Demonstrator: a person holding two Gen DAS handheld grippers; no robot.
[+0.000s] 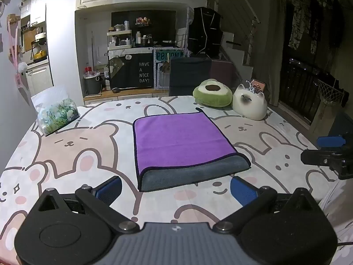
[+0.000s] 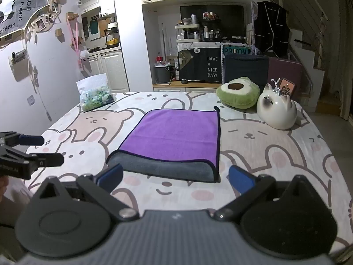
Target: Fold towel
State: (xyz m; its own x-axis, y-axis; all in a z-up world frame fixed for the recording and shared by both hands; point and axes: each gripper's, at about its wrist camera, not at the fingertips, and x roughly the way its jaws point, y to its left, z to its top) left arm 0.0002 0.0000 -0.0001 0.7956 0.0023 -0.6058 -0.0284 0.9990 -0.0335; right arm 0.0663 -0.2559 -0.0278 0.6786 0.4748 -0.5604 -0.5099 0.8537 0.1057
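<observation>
The towel (image 1: 183,141) lies flat in the middle of the bed cover (image 1: 88,145) with cartoon bears and rabbits, already folded at least once: the purple face is on top and a grey underside shows as a rounded fold along its near edge. It looks like a soft, light microfibre cloth, limp and not slippery on the cover, so I judge it will bend wherever it is lifted and will sag between two holds. The best places to take hold seem to be the two corners of one edge, each pinched through all layers, so that the layers do not slide apart. The left gripper (image 1: 175,188) hangs just before the near grey edge of the towel with its blue pads wide apart and nothing between them; the right gripper (image 2: 175,176) is in the same posture, also wide apart and empty. Beyond the towel, toward its far right corner, rest an avocado cushion (image 1: 213,92) and a white cat figure (image 1: 250,105); beyond its far left corner stands a plastic bag (image 1: 56,110). Behind the bed, a dark cloth (image 2: 209,66) reads "HAVE A NICE DAY!", and the wall banner (image 2: 19,15) repeats "PANDA".
</observation>
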